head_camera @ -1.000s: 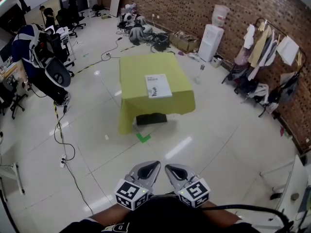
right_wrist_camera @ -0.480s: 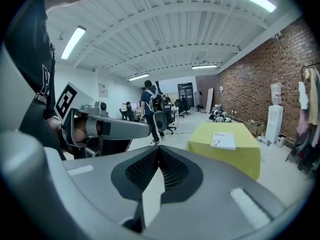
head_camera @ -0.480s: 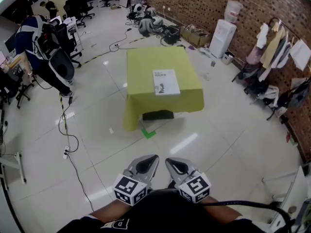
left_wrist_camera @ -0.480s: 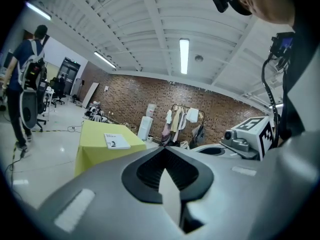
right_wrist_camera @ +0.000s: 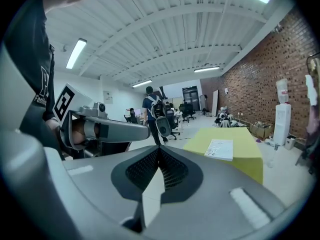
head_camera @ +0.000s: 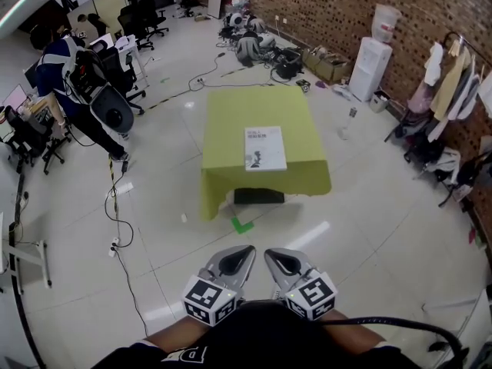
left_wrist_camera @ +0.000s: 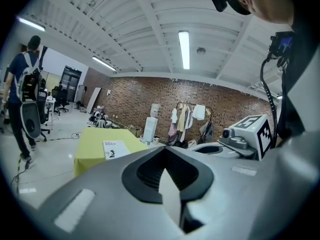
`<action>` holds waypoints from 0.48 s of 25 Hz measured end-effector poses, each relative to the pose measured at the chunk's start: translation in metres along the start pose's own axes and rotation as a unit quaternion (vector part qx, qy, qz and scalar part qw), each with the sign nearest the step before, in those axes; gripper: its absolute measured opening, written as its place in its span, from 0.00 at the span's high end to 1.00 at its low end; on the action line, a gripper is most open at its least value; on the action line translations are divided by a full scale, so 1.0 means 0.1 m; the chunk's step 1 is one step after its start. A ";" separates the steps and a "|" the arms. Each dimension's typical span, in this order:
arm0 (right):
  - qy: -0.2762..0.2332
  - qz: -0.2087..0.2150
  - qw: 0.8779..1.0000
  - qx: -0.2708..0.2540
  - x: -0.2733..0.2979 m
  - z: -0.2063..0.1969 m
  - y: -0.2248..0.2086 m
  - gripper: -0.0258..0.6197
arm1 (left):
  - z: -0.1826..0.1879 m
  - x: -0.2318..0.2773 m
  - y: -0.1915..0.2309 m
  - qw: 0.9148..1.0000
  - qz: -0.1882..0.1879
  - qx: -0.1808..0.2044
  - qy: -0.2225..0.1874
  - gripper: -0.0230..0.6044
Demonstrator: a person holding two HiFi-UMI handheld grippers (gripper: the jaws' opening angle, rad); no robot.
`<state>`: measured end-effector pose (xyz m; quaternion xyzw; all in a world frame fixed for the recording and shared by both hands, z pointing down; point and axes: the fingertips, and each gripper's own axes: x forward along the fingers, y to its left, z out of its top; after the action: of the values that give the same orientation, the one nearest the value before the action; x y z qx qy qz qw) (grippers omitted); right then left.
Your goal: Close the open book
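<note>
The person holds both tools low against the body, side by side, tipped slightly down. The left gripper point(head_camera: 245, 250) and right gripper point(head_camera: 270, 253) are each pressed together on nothing. The book point(head_camera: 264, 147) lies flat on the yellow-green table point(head_camera: 254, 106) — well apart from them.

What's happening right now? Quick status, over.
Left gripper, right gripper: shut, empty. Book flat on yellow table, far ahead. Nothing in the way.

White book point(head_camera: 265, 147) lies flat (apparently closed) on table point(head_camera: 231, 114).
</note>
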<state>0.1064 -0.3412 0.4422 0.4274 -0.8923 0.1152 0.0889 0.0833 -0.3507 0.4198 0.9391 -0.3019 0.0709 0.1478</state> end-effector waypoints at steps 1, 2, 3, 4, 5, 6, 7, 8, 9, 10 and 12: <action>-0.003 0.002 1.000 0.002 -0.03 0.02 -0.10 0.95 | 0.02 0.09 -0.03 1.000 0.001 0.003 0.002 0.95; -0.006 0.003 1.000 0.004 -0.06 0.03 -0.21 0.95 | 0.03 0.20 -0.05 1.000 0.003 0.005 0.004 0.95; -0.008 0.004 1.000 0.007 -0.08 0.04 -0.33 0.95 | 0.05 0.30 -0.07 1.000 0.005 0.008 0.006 0.95; -0.010 0.004 1.000 0.010 -0.10 0.06 -0.44 0.95 | 0.08 0.41 -0.09 1.000 0.008 0.012 0.007 0.95; -0.011 0.005 1.000 0.012 -0.13 0.07 -0.54 0.95 | 0.11 0.51 -0.11 1.000 0.011 0.016 0.008 0.95; -0.012 0.008 1.000 0.012 -0.15 0.10 -0.61 0.95 | 0.15 0.59 -0.13 1.000 0.013 0.020 0.009 0.95; -0.014 0.012 1.000 0.011 -0.17 0.13 -0.67 0.95 | 0.19 0.67 -0.15 1.000 0.013 0.025 0.010 0.95; -0.017 0.016 1.000 0.008 -0.19 0.14 -0.72 0.95 | 0.22 0.75 -0.19 0.999 0.013 0.030 0.011 0.95; -0.019 0.020 1.000 0.006 -0.21 0.13 -0.78 0.95 | 0.23 0.82 -0.22 0.999 0.014 0.035 0.013 0.95; -0.022 0.024 0.999 0.008 -0.23 0.12 -0.85 0.95 | 0.23 0.90 -0.26 0.999 0.014 0.040 0.016 0.95; -0.026 0.029 0.999 0.023 -0.26 0.12 -0.99 0.95 | 0.23 1.04 -0.31 0.998 0.018 0.051 0.025 0.95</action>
<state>0.1993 -0.3860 0.4373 0.4061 -0.9034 0.1273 0.0526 0.1868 -0.3913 0.4138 0.9378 -0.3108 0.1122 0.1060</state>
